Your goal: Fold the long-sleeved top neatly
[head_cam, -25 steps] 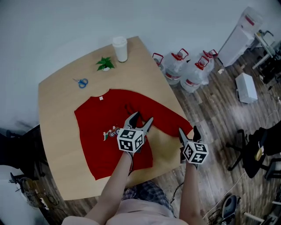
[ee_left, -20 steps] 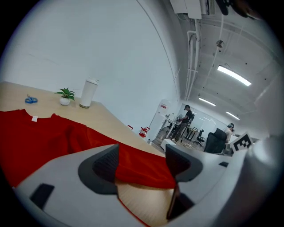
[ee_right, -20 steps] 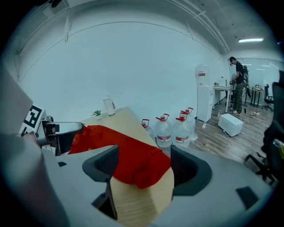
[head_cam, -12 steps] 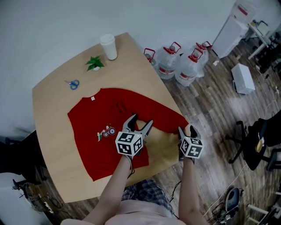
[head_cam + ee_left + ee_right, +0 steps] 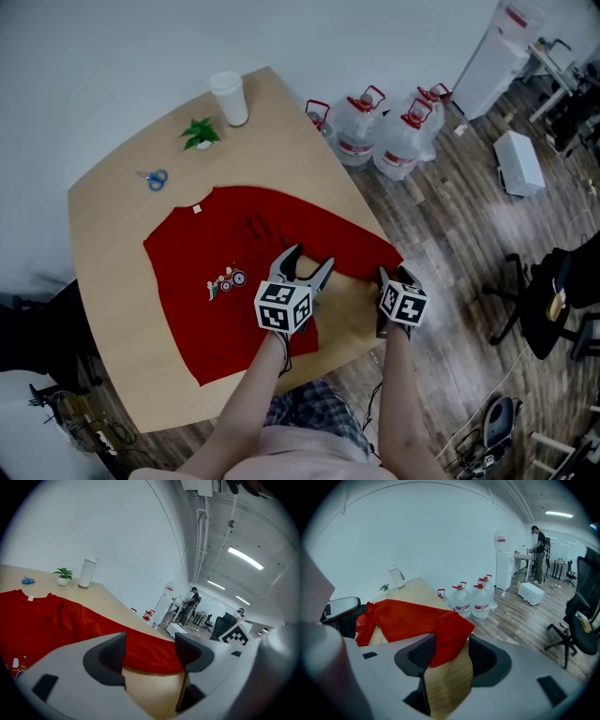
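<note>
Slippage is the risk: the red top [image 5: 225, 281] lies flat on the table [image 5: 122, 197] with one sleeve [image 5: 349, 246] stretched to the edge. The right gripper [image 5: 394, 275] has just been closing its jaws around the cuff [image 5: 450, 632], which sits between them not yet pinched, so a shallow bite could drop it. The left gripper [image 5: 309, 261], its jaws spread after just opening, hovers over the sleeve holding nothing, so the body may drag.

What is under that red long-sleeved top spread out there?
Only the light wooden table shows around the red long-sleeved top. Anything beneath the cloth is covered from view.
</note>
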### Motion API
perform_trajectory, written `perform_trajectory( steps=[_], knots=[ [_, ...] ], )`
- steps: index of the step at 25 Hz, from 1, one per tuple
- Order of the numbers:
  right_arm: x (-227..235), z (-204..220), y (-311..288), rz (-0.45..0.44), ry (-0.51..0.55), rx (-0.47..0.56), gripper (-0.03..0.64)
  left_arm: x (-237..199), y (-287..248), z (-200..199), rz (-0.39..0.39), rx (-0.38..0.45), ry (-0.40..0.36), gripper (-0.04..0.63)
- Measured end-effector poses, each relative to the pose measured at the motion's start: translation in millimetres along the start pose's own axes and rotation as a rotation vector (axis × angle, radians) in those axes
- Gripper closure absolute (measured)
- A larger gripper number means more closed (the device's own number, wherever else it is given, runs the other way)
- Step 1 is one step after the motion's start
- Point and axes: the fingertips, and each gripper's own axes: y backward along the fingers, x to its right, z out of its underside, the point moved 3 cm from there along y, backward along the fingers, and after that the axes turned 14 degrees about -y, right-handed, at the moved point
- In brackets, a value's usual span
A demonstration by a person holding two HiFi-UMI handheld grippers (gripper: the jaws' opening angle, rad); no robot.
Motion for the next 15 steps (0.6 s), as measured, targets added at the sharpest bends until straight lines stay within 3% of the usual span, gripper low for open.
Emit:
perform_trajectory(
  steps=[3, 6, 15],
  knots=[
    [-1.9, 0.6, 0.0, -0.018, 0.008, 0.002, 0.432, -2.2, 2.4, 1.3, -0.008, -0.003, 0.005, 0.285],
    [-10.0, 1.9, -0.9, -0.042, 0.032, -0.012, 0.56, -5.3, 5.6, 2.9, -0.018, -0.005, 0.01, 0.285],
    [-16.8, -48.4, 36.6, -0.034, 0.069, 0.112, 0.581, -31.0, 26.0, -4.3, -0.081, 0.014, 0.017, 0.285]
  ],
)
